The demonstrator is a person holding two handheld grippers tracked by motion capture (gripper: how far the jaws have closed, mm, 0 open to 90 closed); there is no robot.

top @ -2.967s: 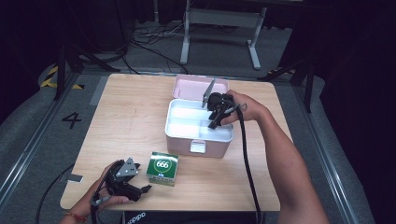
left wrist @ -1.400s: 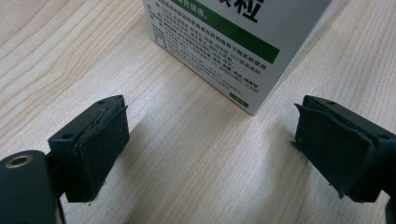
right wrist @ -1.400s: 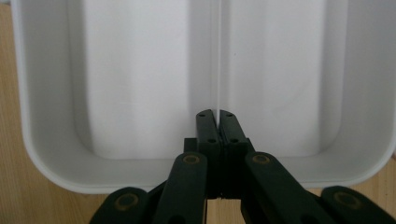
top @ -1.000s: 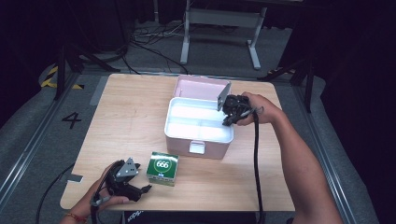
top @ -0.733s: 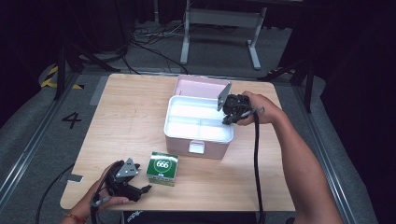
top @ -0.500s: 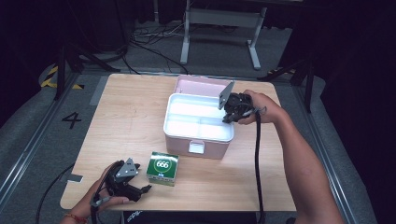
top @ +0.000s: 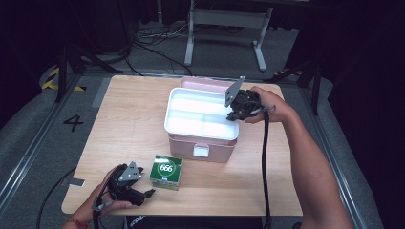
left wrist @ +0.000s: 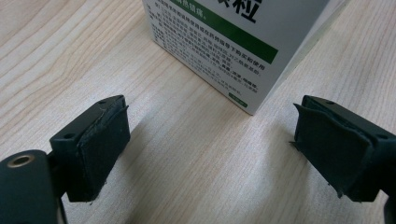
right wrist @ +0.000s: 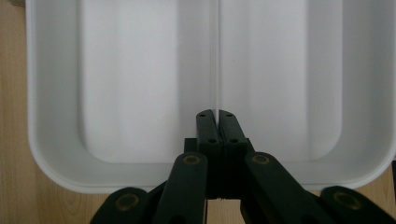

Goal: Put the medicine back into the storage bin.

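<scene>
White tray (top: 200, 114) sits on the pink box (top: 203, 145), both compartments empty. Your right gripper (right wrist: 217, 116) is pinched onto the tray's centre divider, likely to lift it. Your left gripper (left wrist: 205, 140) rests jaws wide apart, just short of the green carton (top: 166, 171), ready to grab it.

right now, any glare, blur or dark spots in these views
High view: white tray glares, washing out detail; the surroundings fall into darkness. Left gripper view: the medicine box has sharp print and soft shadows. Right gripper view: the shut right gripper is slightly soft.
</scene>
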